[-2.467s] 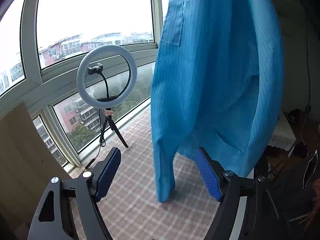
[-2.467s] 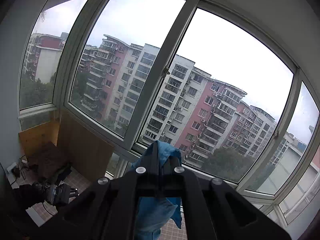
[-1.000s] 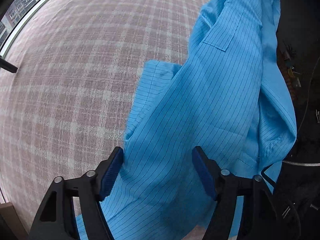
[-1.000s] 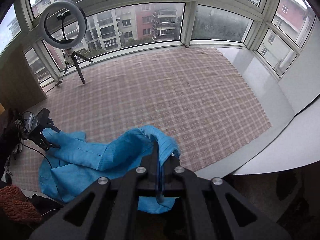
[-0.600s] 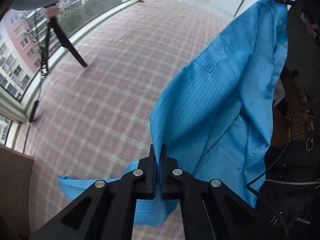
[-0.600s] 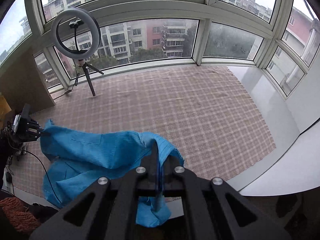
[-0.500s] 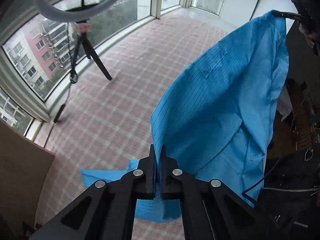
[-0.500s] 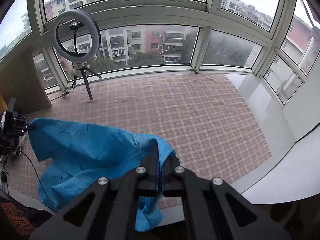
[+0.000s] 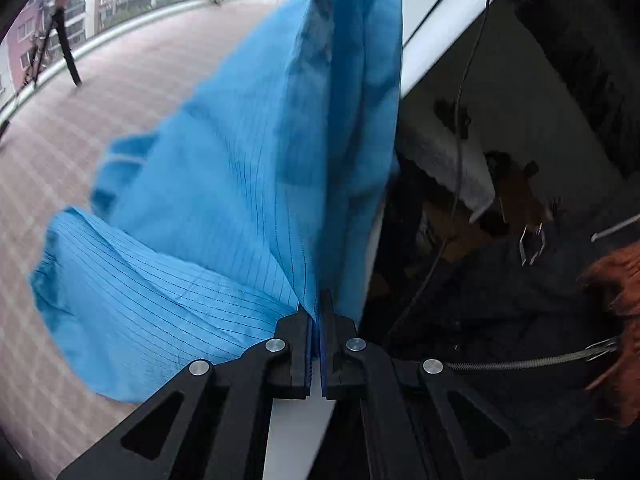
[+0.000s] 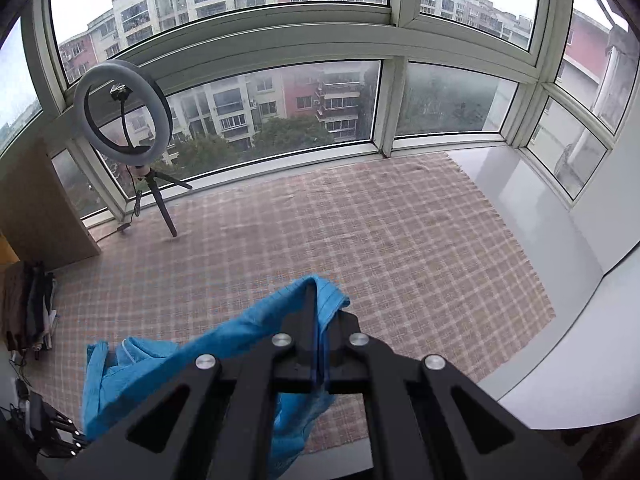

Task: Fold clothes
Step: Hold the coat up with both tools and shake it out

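Left wrist view shows the left gripper (image 9: 316, 312) fingers pinched on a seam of the thin, limp blue striped garment (image 9: 224, 184) hanging toward twelve o'clock, the right gripper (image 10: 320, 344) likewise clamping its edge.

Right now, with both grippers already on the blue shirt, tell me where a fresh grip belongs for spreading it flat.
Probably the loose lower edge of the blue shirt, which hangs free over the checked cloth. Come from the window side, level with the edge. The left gripper and the right gripper are each shut on bunched fabric, so the middle sags in folds; a flat single edge pinches cleaner.
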`<move>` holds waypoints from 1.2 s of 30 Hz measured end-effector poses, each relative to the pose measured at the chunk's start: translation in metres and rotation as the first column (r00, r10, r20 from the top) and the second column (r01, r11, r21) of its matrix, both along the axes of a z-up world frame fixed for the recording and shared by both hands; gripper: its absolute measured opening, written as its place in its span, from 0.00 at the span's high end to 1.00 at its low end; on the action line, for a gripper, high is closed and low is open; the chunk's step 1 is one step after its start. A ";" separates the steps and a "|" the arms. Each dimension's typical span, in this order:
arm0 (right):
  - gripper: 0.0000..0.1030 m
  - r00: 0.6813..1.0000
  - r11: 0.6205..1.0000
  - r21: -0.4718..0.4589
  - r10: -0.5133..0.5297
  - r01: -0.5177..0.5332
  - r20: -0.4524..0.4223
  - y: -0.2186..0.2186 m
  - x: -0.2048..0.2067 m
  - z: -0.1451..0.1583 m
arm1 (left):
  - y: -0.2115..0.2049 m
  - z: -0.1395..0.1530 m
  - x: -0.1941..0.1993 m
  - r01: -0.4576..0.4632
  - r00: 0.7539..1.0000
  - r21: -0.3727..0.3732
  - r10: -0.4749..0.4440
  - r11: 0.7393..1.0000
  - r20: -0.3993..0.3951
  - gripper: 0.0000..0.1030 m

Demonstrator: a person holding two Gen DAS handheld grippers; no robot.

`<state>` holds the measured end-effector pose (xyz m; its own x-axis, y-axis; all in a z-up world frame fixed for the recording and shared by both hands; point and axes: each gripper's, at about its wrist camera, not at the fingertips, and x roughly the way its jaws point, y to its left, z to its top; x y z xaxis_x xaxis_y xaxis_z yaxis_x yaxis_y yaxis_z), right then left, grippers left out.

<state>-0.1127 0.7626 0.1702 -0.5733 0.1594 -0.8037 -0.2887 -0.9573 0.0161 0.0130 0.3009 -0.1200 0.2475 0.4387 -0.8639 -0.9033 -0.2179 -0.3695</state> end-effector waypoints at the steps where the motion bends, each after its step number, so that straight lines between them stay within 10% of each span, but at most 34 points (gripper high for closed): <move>1: 0.99 1.000 1.000 -0.007 0.030 -0.030 -0.001 -0.001 -0.003 -0.001 | 0.009 -0.010 0.015 -0.001 1.000 -0.026 0.001 1.000 0.005 0.95; 9: 0.99 0.960 0.959 0.028 0.281 -0.280 -0.017 -0.020 -0.028 0.014 | 0.048 0.035 0.048 -0.264 0.950 -0.024 0.256 0.964 -0.177 0.77; 14: 0.99 0.940 0.940 0.053 0.339 -0.337 -0.037 -0.019 -0.042 0.014 | 0.113 0.062 0.073 -0.231 0.939 0.084 0.245 0.969 -0.241 0.58; 24: 0.99 0.930 0.931 0.018 0.366 -0.365 -0.027 -0.006 -0.049 0.005 | 0.199 -0.009 0.084 -0.244 0.957 0.062 0.250 0.968 -0.149 0.58; 36: 0.99 0.909 0.909 0.020 0.416 -0.415 -0.031 -0.019 -0.048 0.010 | 0.176 -0.023 0.066 -0.335 0.919 -0.010 0.325 0.942 -0.225 0.72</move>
